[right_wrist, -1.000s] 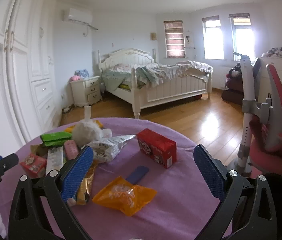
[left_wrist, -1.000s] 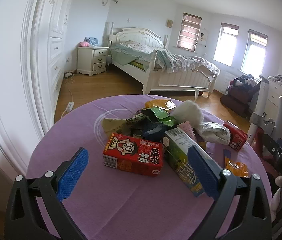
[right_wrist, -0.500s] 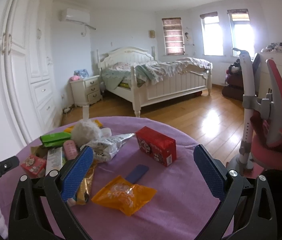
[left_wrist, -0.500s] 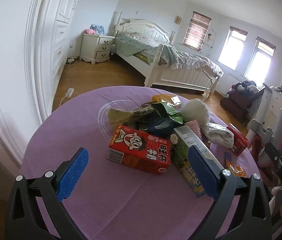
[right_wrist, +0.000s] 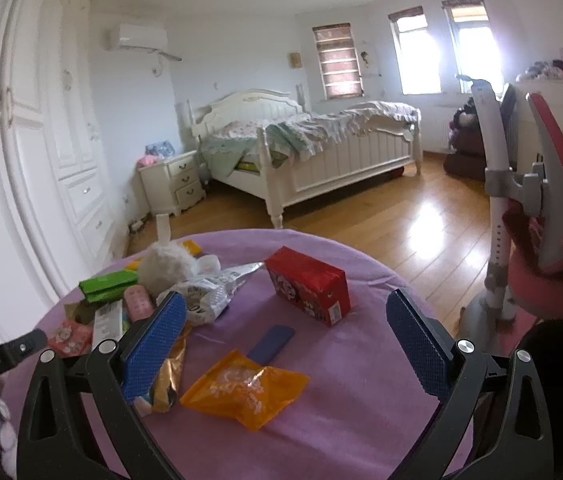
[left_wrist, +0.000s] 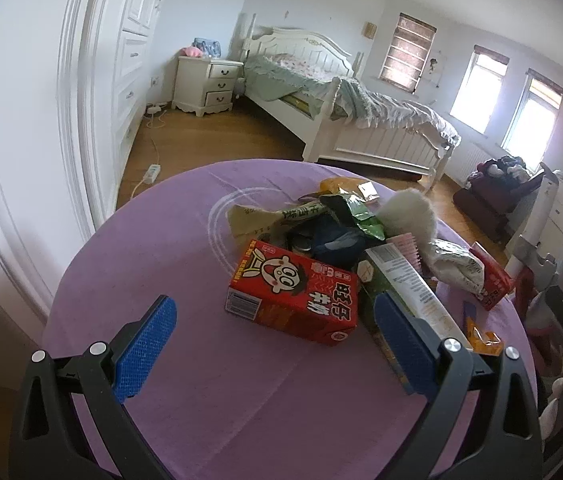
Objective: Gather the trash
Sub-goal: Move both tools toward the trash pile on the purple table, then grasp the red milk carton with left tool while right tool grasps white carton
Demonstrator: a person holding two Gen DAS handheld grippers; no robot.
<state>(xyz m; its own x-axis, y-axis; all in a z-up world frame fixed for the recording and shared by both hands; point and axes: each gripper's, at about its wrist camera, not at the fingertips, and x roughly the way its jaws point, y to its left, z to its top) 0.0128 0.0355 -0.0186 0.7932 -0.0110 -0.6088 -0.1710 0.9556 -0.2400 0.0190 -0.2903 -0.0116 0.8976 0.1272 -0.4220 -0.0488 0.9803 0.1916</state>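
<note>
Two tools gaping wide, holding nothing | red carton (lying flat) on purple table

The left gripper is a black plastic frame of two forked arms with triangular cut-outs, each arm tipped by a flat blue pad with a fine cross-hatched grip texture. Round silver screws sit at the pivots (two on each side). The right gripper is built the same: matte black arms, blue textured pads, silver screw heads at the joints.
</note>
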